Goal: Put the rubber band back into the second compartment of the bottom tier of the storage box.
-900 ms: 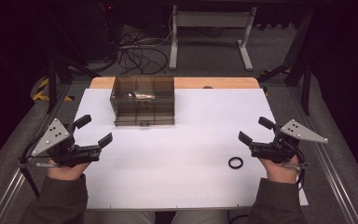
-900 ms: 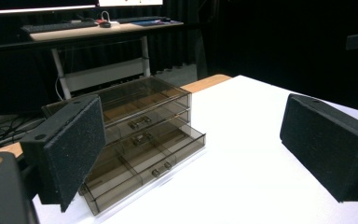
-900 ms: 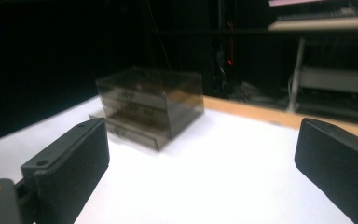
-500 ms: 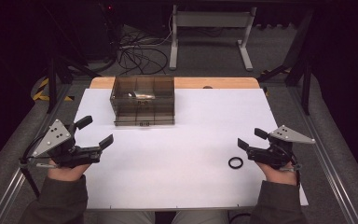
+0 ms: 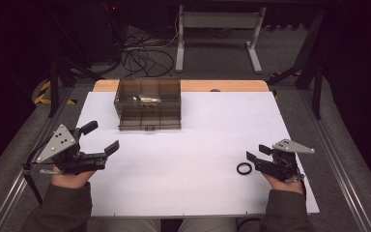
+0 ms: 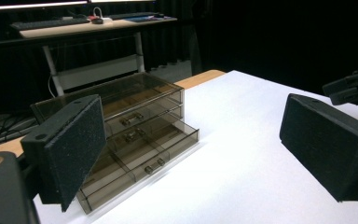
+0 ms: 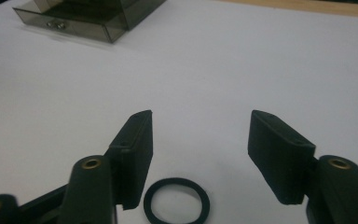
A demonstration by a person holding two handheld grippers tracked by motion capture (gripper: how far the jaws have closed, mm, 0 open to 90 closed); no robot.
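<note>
High view: my right hand-held gripper [image 5: 255, 153] spread, low just beside black ring [image 5: 244, 168] on table [image 5: 193, 159]; left hand-held gripper [image 5: 100, 137] spread, near drawer box [image 5: 148, 104].

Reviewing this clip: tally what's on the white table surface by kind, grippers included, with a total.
Smoky drawer unit, bottom drawer pulled partly out: 1
Black ring: 1
Handheld grippers, left gripper and right gripper, both open, neither holding anything: 2
Total: 4
A small item lies in the unit's top tray; too unclear to classify.
</note>
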